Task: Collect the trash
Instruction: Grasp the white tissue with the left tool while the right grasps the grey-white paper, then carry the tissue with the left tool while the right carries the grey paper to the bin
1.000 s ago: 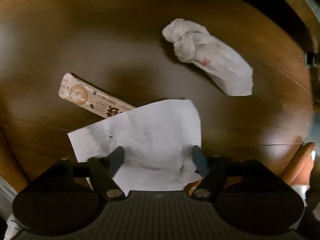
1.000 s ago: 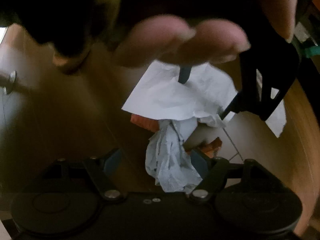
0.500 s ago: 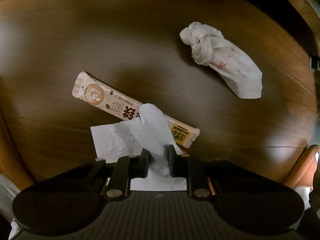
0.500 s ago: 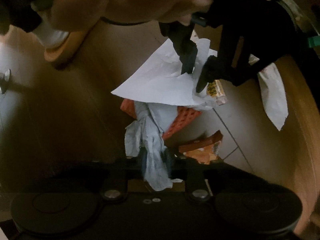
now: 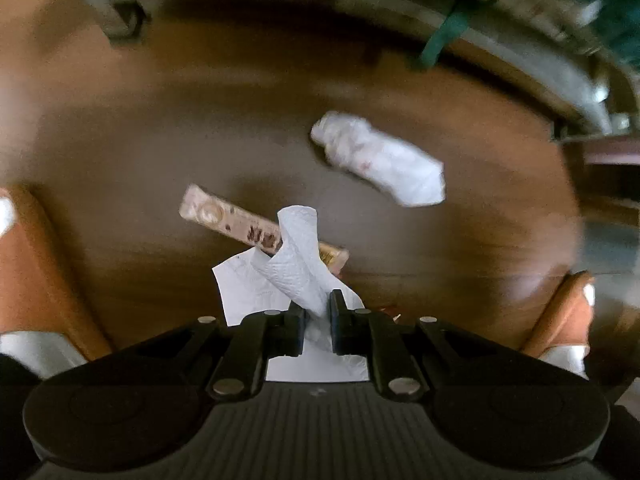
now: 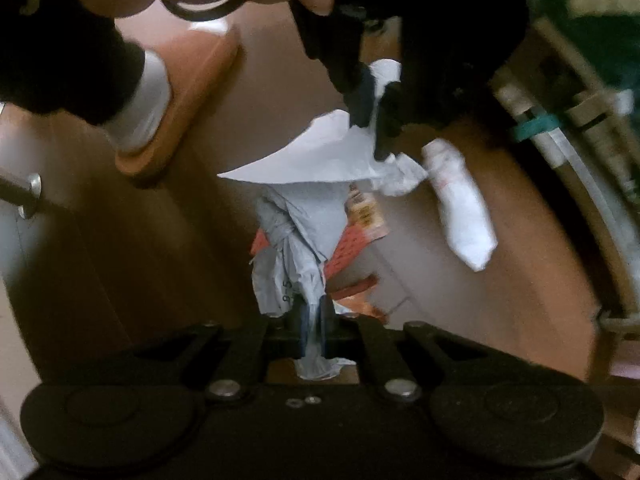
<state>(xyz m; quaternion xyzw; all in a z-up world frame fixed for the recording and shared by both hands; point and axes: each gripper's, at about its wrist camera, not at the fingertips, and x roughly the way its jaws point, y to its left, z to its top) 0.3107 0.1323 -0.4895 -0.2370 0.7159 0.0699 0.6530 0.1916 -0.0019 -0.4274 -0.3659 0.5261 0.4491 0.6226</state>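
My left gripper [image 5: 317, 312] is shut on a white paper napkin [image 5: 298, 256] and holds it above the round wooden table [image 5: 160, 160]. It also shows in the right wrist view [image 6: 370, 120], pinching the same napkin [image 6: 316, 160]. My right gripper [image 6: 314, 320] is shut on a crumpled grey-white paper [image 6: 296, 256] and holds it up. On the table lie a long beige snack wrapper [image 5: 236, 224], a knotted white tissue [image 5: 380, 160] with red spots, and an orange wrapper [image 6: 352, 248].
The table's curved edge [image 5: 568, 200] runs on the right. Orange chair backs [image 5: 36, 280] stand at the left and at the right [image 5: 560, 320]. A grey railing with a green strap [image 5: 444, 36] is behind the table. The person's arm and orange slipper [image 6: 184, 96] fill the right view's upper left.
Both grippers closed on their papers about half a second ago and have since lifted them. The left view has pulled back from the table; the napkin hangs from its jaws.
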